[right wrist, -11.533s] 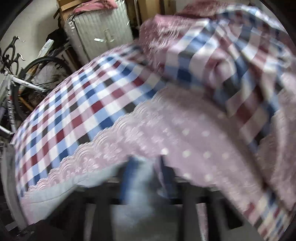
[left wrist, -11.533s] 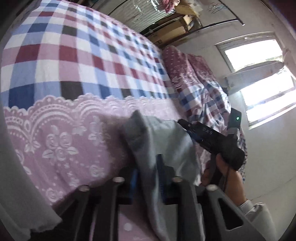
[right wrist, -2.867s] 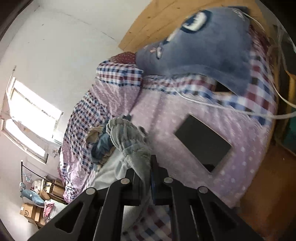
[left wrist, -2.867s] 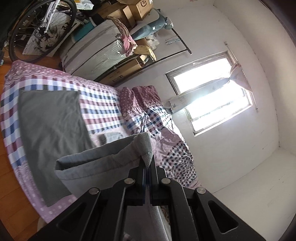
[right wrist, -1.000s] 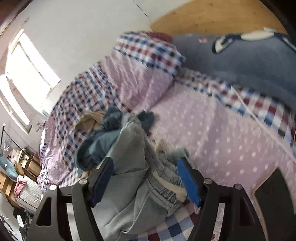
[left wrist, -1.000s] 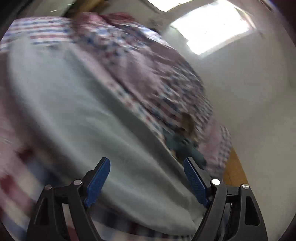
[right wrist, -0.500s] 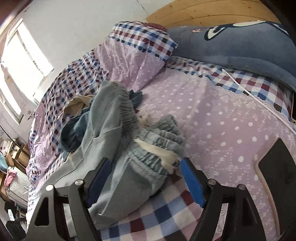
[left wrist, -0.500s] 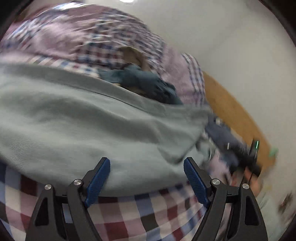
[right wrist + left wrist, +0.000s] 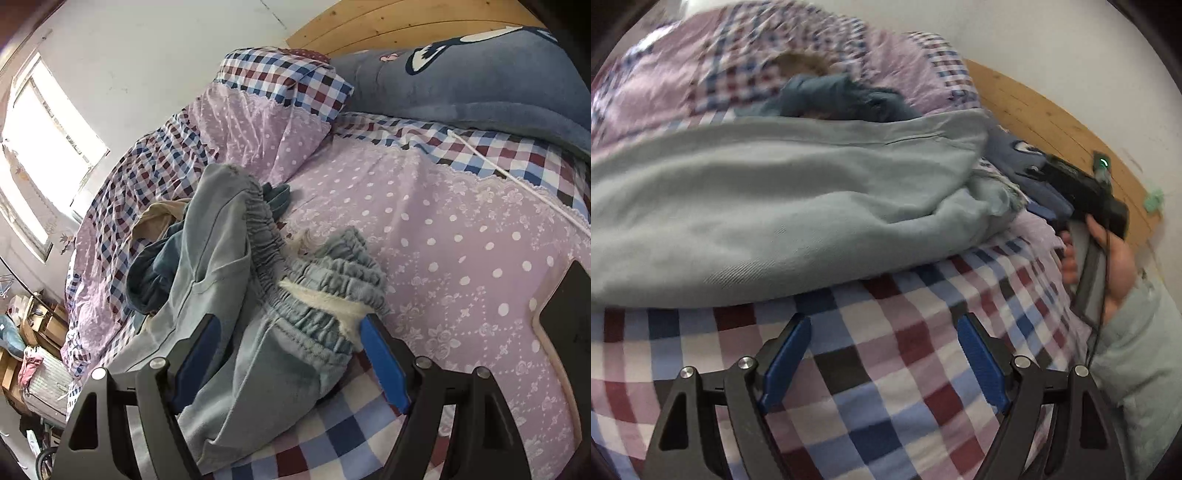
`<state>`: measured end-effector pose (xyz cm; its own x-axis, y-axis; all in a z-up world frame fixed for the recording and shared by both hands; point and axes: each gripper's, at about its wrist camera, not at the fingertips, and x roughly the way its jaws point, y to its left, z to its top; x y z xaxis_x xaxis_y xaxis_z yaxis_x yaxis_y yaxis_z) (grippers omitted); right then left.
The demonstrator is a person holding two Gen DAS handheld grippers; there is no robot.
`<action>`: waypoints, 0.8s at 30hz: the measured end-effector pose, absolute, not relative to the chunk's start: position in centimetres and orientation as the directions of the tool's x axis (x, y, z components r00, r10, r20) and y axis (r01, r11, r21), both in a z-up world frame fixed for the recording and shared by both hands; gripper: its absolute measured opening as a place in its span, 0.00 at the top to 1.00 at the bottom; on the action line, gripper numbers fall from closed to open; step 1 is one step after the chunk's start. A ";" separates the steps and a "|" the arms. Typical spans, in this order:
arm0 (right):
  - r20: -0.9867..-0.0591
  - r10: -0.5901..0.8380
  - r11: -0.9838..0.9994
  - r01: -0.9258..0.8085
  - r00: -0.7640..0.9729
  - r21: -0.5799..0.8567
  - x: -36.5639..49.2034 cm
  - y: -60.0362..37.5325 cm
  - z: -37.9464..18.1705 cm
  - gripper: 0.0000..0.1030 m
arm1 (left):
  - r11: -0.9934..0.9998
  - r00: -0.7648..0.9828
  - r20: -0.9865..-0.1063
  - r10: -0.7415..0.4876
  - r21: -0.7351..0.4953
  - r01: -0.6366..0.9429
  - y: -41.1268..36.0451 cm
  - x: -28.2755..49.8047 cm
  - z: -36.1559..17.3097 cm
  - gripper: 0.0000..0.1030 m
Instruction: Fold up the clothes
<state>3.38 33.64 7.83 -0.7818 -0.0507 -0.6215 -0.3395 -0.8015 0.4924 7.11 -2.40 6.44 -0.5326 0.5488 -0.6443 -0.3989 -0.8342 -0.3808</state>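
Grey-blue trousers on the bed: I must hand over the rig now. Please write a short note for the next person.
Left hand-held gripper: open, empty, above the checked sheet, short of the trousers.
Right hand-held gripper: open, holds nothing; the trousers' elastic waistband lies between its fingers.
Trousers: lie crumpled on the bed, waistband bunched, beside a pile of other clothes.
Done: no tidy fold visible.
Left: grip the trousers, spread them flat, fold; then the pile.

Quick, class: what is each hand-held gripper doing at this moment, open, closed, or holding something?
Left hand-held gripper: open, holding nothing, over the checked bedsheet.
Right hand-held gripper: open, holding nothing, its fingers either side of the light blue trousers.
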 end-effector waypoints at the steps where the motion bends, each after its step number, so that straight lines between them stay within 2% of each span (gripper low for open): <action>1: -0.621 -0.047 -0.806 -0.337 -0.782 0.486 3.4 33.5 7.9 0.21 | -0.833 -0.540 -0.635 0.552 -0.390 -0.393 -2.7 6.7 6.5 0.18; 4: -0.611 -0.015 -0.816 -0.344 -0.791 0.465 3.7 32.6 8.2 0.21 | -0.827 -0.563 -0.606 0.562 -0.419 -0.375 -3.4 5.5 6.7 0.18; 6: -0.594 -0.046 -0.832 -0.299 -0.803 0.468 3.9 31.3 8.5 0.21 | -0.822 -0.579 -0.586 0.568 -0.438 -0.363 -3.9 4.8 6.8 0.18; 10: -0.555 -0.195 -0.925 -0.036 -0.809 0.378 3.7 25.7 9.8 0.22 | -0.811 -0.609 -0.545 0.576 -0.476 -0.341 -4.9 3.2 7.1 0.18; 13: -0.539 -0.343 -0.937 0.244 -0.769 0.249 4.4 20.3 10.3 0.28 | -0.743 -0.571 -0.510 0.643 -0.595 -0.305 -6.7 1.5 6.6 0.18; 15: -0.567 -0.419 -0.904 0.383 -0.710 0.188 5.0 17.3 9.8 0.42 | -0.688 -0.566 -0.466 0.680 -0.671 -0.275 -7.9 0.7 6.4 0.18; 16: -0.586 -0.438 -0.888 0.429 -0.682 0.165 5.2 16.1 9.4 0.44 | -0.659 -0.565 -0.442 0.697 -0.706 -0.259 -8.6 0.3 6.3 0.18; 18: -0.635 -0.427 -0.869 0.486 -0.644 0.093 5.6 13.9 8.2 0.55 | -0.613 -0.566 -0.405 0.718 -0.753 -0.239 -9.3 -0.2 6.2 0.18; 19: -0.649 -0.409 -0.866 0.497 -0.641 0.054 5.8 13.2 7.8 0.57 | -0.603 -0.569 -0.396 0.721 -0.763 -0.234 -9.5 -0.3 6.2 0.18; 24: -0.668 -0.351 -0.850 0.523 -0.656 -0.067 6.3 11.6 7.0 0.58 | -0.599 -0.568 -0.397 0.721 -0.769 -0.222 -9.6 -0.6 6.0 0.18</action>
